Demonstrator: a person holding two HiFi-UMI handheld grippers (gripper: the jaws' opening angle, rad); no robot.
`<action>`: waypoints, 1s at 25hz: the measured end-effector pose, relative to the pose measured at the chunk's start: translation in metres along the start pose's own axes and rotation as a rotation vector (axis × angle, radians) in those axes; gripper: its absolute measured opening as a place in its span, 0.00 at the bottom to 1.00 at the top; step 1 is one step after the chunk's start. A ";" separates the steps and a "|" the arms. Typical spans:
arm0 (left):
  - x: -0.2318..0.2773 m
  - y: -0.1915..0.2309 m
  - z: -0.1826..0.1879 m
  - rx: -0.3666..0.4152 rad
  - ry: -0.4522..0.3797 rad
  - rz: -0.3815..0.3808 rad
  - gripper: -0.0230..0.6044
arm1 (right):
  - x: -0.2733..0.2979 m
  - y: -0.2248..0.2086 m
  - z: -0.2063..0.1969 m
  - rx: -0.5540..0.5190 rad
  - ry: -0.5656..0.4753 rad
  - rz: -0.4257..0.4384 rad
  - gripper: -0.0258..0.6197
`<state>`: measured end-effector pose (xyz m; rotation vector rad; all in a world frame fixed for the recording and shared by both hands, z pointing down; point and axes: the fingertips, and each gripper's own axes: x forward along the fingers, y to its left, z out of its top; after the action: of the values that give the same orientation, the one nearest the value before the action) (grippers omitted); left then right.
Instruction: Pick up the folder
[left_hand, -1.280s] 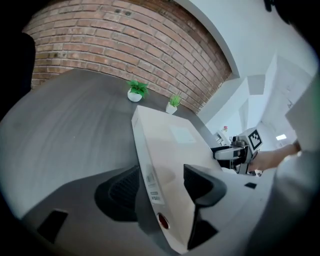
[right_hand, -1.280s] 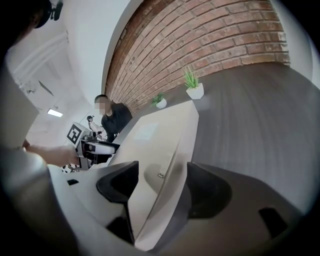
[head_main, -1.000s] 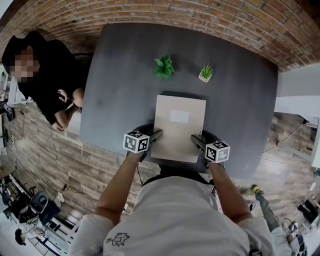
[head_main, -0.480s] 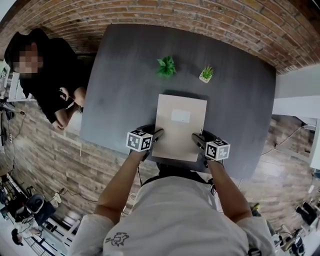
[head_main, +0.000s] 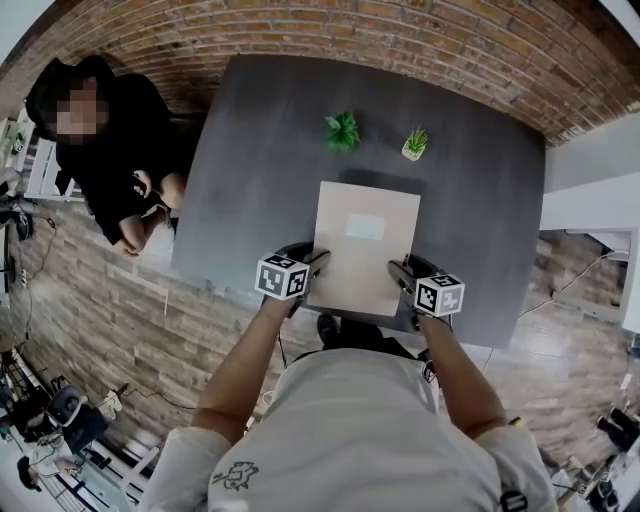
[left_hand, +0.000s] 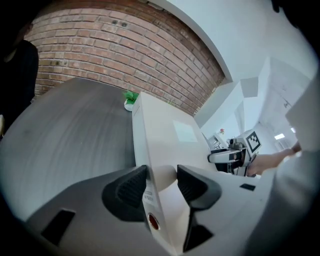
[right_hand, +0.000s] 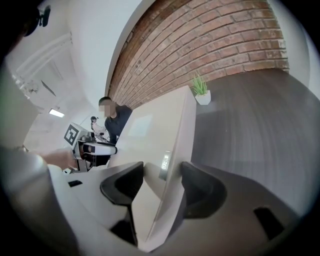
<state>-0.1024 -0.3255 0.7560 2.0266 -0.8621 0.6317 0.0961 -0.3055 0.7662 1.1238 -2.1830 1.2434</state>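
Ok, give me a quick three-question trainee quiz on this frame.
1. True or false: only one gripper has the folder between its jaws.
2. How many potted plants stand on the table? A one, B two, C three.
3. Fill in: the wall beyond the table is ____.
Key: 1 false, the left gripper and right gripper each hold a side edge, the right's jaws closing on it. 2 B. 3 brick.

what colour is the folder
The folder is pale beige with a lighter rectangular label; it shows best in the head view.
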 end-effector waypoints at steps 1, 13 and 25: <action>-0.005 -0.002 0.001 0.005 -0.010 0.004 0.37 | -0.003 0.004 0.002 -0.010 -0.009 0.000 0.42; -0.070 -0.035 0.005 0.083 -0.137 0.028 0.37 | -0.048 0.058 0.013 -0.123 -0.120 -0.003 0.41; -0.141 -0.074 -0.002 0.182 -0.258 0.040 0.37 | -0.102 0.119 0.005 -0.221 -0.233 -0.022 0.41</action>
<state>-0.1362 -0.2436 0.6237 2.2955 -1.0295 0.4912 0.0630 -0.2299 0.6329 1.2476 -2.3999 0.8712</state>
